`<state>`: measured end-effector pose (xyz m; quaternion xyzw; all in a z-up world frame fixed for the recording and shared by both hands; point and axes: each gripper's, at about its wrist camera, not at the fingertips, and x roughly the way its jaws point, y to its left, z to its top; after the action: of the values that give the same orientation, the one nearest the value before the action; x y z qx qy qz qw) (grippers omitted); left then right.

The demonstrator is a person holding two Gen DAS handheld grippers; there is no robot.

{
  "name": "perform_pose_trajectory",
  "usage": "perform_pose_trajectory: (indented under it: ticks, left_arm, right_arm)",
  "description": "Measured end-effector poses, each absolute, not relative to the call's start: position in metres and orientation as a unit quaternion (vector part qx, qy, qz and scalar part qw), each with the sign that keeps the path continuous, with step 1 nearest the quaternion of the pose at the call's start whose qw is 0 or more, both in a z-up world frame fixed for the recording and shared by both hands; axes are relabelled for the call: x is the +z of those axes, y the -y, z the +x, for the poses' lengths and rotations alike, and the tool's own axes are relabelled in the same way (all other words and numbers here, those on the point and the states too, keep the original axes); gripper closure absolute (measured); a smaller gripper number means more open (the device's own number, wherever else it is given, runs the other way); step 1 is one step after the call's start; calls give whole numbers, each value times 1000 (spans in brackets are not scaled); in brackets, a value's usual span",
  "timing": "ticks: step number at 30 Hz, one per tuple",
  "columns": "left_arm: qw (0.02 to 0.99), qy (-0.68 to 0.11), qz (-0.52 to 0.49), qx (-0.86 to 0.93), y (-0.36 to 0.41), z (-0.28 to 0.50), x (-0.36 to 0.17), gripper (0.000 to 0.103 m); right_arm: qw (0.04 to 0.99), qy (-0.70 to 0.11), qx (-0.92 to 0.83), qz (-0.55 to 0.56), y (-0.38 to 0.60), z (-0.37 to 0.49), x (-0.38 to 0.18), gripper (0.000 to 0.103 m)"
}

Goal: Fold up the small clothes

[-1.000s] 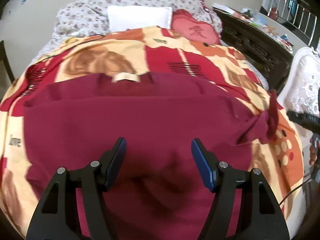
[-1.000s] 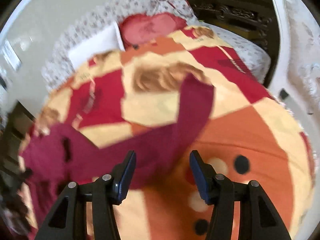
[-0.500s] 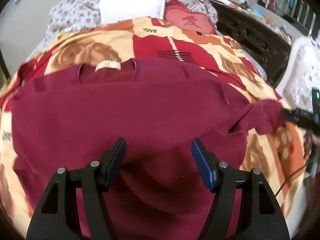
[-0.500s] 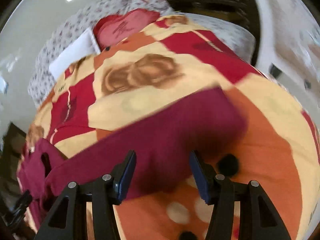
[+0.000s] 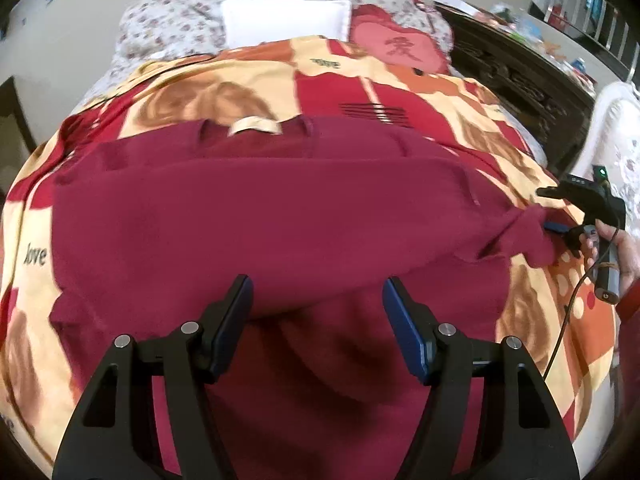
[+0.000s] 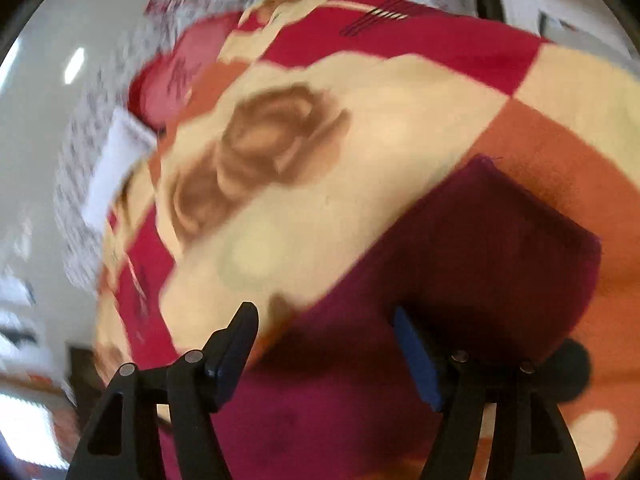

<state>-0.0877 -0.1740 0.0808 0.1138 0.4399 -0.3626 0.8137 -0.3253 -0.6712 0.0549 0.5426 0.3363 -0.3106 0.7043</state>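
Observation:
A dark red sweater (image 5: 280, 216) lies spread on the patterned blanket, neck label (image 5: 256, 125) toward the pillows, its near part folded over. My left gripper (image 5: 316, 300) is open just above the sweater's near fold, holding nothing. My right gripper (image 6: 324, 332) is open, its fingers low over the end of the right sleeve (image 6: 480, 248), which lies between them. In the left wrist view the right gripper (image 5: 560, 226) sits at the bunched sleeve end at the right edge of the bed.
The red, orange and cream blanket (image 5: 224, 92) covers the bed. A white pillow (image 5: 286, 20) and a red cushion (image 5: 396, 50) lie at the head. A dark carved cabinet (image 5: 516, 76) and a white chair (image 5: 616, 128) stand to the right.
The right gripper has dropped closer onto the sleeve end and tilted; its view is blurred. The left gripper has moved slightly forward over the sweater. Both stay open.

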Motion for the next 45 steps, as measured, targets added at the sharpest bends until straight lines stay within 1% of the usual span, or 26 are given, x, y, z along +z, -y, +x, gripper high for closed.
perform_pose_trajectory:
  ticks: [2, 3, 4, 6, 9, 11, 13, 15, 17, 18, 19, 20, 21, 26, 29, 32, 33, 34, 35, 36, 37, 39, 41, 45]
  left_arm:
    - [816, -443, 105, -355, 166, -84, 81, 36]
    - [818, -444, 101, -352, 161, -83, 81, 36]
    - [819, -445, 98, -350, 156, -82, 81, 36]
    - [820, -443, 94, -348, 148, -81, 84, 36]
    - [829, -430, 99, -343, 135, -78, 91, 36]
    - [837, -424, 93, -334, 126, -72, 96, 36]
    - [843, -425, 68, -324, 114, -64, 101, 36]
    - [845, -430, 32, -318, 102, -58, 105, 36]
    - [844, -431, 6, -319, 93, -58, 107, 36]
    - [842, -433, -1, -321, 89, -58, 107, 36]
    - [841, -435, 2, -321, 87, -59, 105, 36]
    - [841, -435, 11, -321, 88, -60, 104, 36]
    - [842, -434, 21, -319, 88, -62, 102, 36]
    - [844, -435, 50, -310, 89, -62, 93, 36]
    - [841, -444, 44, -305, 93, -56, 87, 36]
    - [840, -450, 40, -302, 102, -51, 80, 36]
    - [840, -450, 40, -300, 105, -50, 79, 36]
    - [840, -453, 42, -298, 111, -46, 76, 36]
    - [839, -454, 43, -298, 115, -43, 74, 36]
    - [838, -454, 44, -300, 120, -41, 72, 36]
    - [837, -457, 48, -297, 124, -38, 70, 36]
    - [834, -462, 52, -296, 127, -34, 69, 36]
    - [835, -459, 48, -302, 125, -33, 73, 36]
    - [843, -445, 32, -301, 114, -27, 93, 36]
  right_arm:
    - [717, -347, -316, 516, 672, -324, 59, 62]
    - [723, -359, -316, 498, 671, -324, 61, 85]
    - [727, -359, -310, 497, 670, -327, 61, 95]
    - [736, -338, -294, 508, 668, -337, 68, 102]
    - [793, -274, -243, 486, 648, -343, 118, 102]
    - [831, -257, -206, 447, 632, -331, 155, 102]
    - [859, -261, -174, 404, 611, -311, 186, 102]
    - [866, -288, -172, 370, 596, -287, 203, 102]
    - [857, -314, -215, 346, 591, -275, 200, 101]
    - [849, -324, -232, 347, 592, -273, 194, 94]
    - [833, -340, -257, 353, 595, -273, 182, 82]
    - [813, -356, -279, 366, 600, -276, 168, 50]
    - [790, -368, -299, 388, 608, -280, 149, 29]
    - [718, -379, -341, 474, 646, -305, 86, 29]
    - [687, -387, -353, 504, 661, -311, 62, 29]
    - [687, -381, -351, 509, 667, -310, 56, 28]
    - [694, -385, -349, 498, 667, -308, 58, 31]
    - [705, -391, -349, 477, 666, -305, 61, 39]
    - [716, -399, -353, 452, 665, -305, 65, 73]
    - [723, -398, -350, 443, 664, -307, 67, 88]
    - [729, -387, -337, 453, 664, -311, 68, 94]
    - [745, -364, -319, 458, 662, -321, 79, 96]
    - [776, -332, -290, 451, 654, -324, 103, 96]
    - [839, -284, -187, 425, 621, -298, 156, 96]
